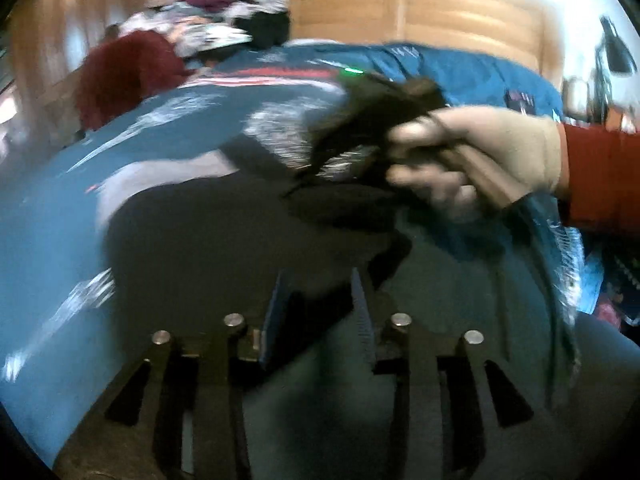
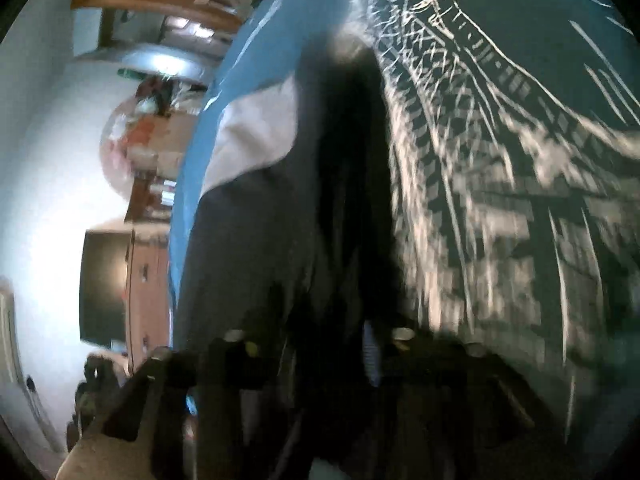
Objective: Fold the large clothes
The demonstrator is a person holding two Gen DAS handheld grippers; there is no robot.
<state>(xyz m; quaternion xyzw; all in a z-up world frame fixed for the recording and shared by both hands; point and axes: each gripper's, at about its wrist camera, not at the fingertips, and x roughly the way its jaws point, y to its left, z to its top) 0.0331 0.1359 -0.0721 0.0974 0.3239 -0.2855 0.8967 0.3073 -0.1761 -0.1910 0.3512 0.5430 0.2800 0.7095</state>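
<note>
The left gripper (image 1: 320,300) has its jaws drawn close on a fold of the dark garment (image 1: 224,248), cloth bunched between the two fingers — a firm pinch, as far as the blur allows. The garment spreads out from there over the bed (image 1: 48,208), lying on a blue bedspread with pale line patterns. A lighter panel of the garment shows at its far left edge.

Beyond the jaws, the right gripper (image 1: 372,120) is seen from the left wrist view, held by a gloved hand (image 1: 480,160) with a red sleeve (image 1: 600,176). It sits at the garment's far edge with dark cloth under it. In its own view the right gripper (image 2: 332,344) is buried in dark fabric; cloth runs between the fingers, but how far the jaws are closed cannot be told.

Further out, a heap of clothes (image 1: 216,16) is piled at the head of the bed, a dark red piece (image 1: 120,76) beside it — and behind stands a wooden headboard (image 1: 420,12).
</note>
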